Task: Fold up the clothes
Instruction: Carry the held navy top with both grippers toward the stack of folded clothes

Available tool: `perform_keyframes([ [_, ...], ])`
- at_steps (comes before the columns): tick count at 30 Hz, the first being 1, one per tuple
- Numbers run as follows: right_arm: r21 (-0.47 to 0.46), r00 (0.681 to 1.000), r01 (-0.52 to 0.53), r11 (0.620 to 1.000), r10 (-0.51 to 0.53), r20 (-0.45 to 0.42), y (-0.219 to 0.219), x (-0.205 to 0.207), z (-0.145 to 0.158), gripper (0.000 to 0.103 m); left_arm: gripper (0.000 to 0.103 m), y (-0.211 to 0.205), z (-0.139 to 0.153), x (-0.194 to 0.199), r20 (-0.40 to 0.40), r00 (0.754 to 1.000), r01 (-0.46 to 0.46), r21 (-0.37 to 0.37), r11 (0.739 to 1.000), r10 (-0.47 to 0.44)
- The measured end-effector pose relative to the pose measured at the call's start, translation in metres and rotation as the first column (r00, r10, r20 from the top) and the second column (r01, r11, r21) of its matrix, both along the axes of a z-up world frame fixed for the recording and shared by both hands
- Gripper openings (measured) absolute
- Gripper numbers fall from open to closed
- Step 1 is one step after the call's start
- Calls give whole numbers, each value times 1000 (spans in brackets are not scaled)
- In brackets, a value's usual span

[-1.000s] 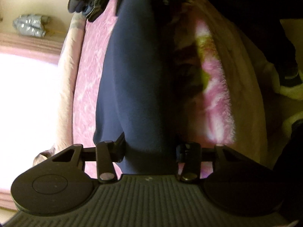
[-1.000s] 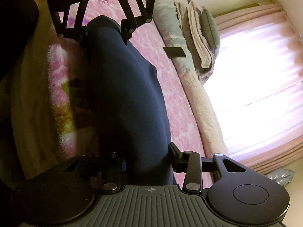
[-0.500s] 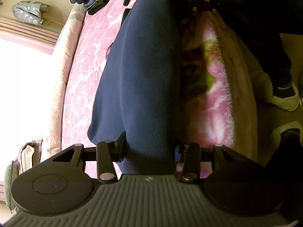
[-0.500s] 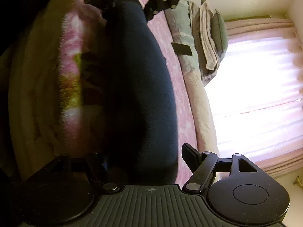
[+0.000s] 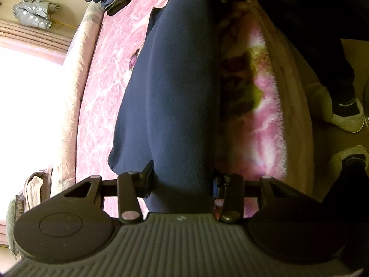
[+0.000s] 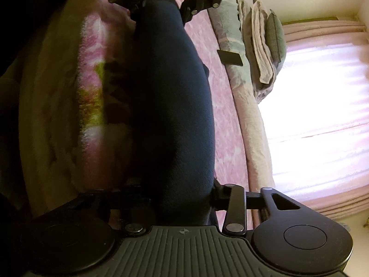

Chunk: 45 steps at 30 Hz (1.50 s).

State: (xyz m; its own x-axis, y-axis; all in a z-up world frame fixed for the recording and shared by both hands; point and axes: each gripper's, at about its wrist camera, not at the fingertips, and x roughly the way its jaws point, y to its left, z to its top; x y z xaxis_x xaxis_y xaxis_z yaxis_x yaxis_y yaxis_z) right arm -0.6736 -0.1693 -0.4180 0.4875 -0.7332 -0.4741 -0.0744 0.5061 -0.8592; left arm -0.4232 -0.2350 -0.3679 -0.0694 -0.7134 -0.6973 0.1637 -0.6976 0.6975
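Navy fleece garment (image 5: 180, 97) hangs stretched between our two grippers above the pink bedspread (image 5: 110, 106), its long axis running straight from one claw to the other. Our left gripper (image 5: 182, 182) is clamped on one end of it, and our right gripper (image 6: 182, 198) is clamped on the opposite end, so each wrist camera looks down the cloth at the other claw. Neither hand is nearer: the garment sits in both. It runs lengthwise over the bedspread, with the flowered plush blanket (image 5: 260, 115) at the bed's near edge on one side and the window curtain (image 6: 322, 106) beyond the bedspread's far edge on the other. We judge any fold would come from bringing the two held ends toward each other. We can read no brand, label or writing on the cloth or grippers.
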Motion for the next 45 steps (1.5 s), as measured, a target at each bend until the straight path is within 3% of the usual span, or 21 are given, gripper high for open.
perform_keyframes([
  [5, -13, 1000, -17, 1000, 18, 24, -2, -12, 20, 23, 37, 13, 12, 7, -35, 999, -16, -43, 999, 14],
  [10, -125, 996, -27, 992, 37, 78, -22, -11, 52, 22, 33, 11, 39, 3, -62, 998, -37, -186, 982, 26],
  [14, -154, 993, 0, 988, 18, 117, -26, -12, 66, 22, 33, 11, 44, -4, -42, 999, -26, -227, 974, 17],
  [19, -63, 998, 8, 998, -3, 65, -7, -24, 34, 22, 36, 27, 2, -10, 21, 1000, 15, -144, 989, -13],
  [21, -27, 998, 8, 1000, -6, 56, 2, -26, 23, 22, 44, 33, -14, -11, 39, 999, 9, -154, 988, -3],
  [26, 29, 996, 31, 999, -33, 86, 10, -22, 25, 22, 51, 37, -31, -12, 30, 999, -24, -198, 980, 31],
  [31, 25, 997, 27, 999, -29, 78, 7, -20, 30, 22, 40, 32, -20, -9, 31, 999, -17, -172, 985, 23],
  [38, 32, 998, -6, 999, 3, 70, 6, -35, 34, 22, 34, 23, -1, -6, 32, 999, -2, -125, 992, 6],
  [45, 108, 995, -39, 993, 28, 94, -18, -35, 49, 21, 30, -7, 26, 13, 8, 998, 65, 34, 997, -65],
])
